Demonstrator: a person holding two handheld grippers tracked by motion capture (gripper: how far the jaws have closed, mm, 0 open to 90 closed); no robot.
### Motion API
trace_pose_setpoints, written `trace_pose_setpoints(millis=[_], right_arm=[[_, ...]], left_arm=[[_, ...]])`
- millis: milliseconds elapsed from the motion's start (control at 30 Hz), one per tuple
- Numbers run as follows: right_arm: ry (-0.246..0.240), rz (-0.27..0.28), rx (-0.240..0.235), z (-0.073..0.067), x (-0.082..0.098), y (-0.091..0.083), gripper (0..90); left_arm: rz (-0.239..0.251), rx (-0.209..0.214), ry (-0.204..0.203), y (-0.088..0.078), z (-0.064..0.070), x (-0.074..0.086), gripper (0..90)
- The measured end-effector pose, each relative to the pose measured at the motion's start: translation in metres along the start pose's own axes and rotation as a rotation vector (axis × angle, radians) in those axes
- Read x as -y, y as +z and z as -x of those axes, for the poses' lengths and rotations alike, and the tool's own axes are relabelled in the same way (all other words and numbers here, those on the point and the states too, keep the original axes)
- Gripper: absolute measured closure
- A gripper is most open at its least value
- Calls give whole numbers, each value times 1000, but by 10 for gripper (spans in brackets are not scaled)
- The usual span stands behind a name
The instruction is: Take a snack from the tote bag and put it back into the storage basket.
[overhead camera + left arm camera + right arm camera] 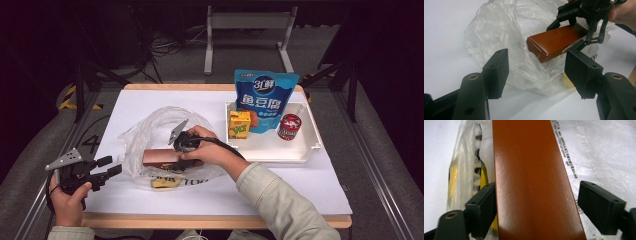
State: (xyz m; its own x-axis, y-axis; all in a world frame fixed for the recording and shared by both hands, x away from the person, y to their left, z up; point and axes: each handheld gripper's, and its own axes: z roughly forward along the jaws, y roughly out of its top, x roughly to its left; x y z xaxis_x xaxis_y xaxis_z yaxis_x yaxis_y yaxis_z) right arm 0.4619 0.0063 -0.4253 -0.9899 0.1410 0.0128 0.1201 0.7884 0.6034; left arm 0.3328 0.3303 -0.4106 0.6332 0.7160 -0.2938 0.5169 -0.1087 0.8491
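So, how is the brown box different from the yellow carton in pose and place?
The brown box lies flat on the clear plastic bag, while the yellow carton stands upright in the white tray. The brown box is long and sits between the right gripper jaws; the yellow carton is short and no gripper is near it. Both are cardboard packs.

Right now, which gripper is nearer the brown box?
Right. The right gripper straddles the brown box, jaws either side of it. The left gripper waits apart, beside the plastic bag.
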Motion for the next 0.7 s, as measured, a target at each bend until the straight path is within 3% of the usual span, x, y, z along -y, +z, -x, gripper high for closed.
trace_pose_setpoints(millis=[200, 333, 700], right_arm=[[-37, -20, -3, 1, 1, 1, 260], [-42, -25, -2, 2, 1, 2, 265], [-76, -44, -16, 1, -2, 0, 381]], left_arm=[[0, 0, 1, 0, 0, 0, 369], [0, 0, 0, 0, 0, 0, 369], [0, 0, 1, 0, 0, 0, 369]])
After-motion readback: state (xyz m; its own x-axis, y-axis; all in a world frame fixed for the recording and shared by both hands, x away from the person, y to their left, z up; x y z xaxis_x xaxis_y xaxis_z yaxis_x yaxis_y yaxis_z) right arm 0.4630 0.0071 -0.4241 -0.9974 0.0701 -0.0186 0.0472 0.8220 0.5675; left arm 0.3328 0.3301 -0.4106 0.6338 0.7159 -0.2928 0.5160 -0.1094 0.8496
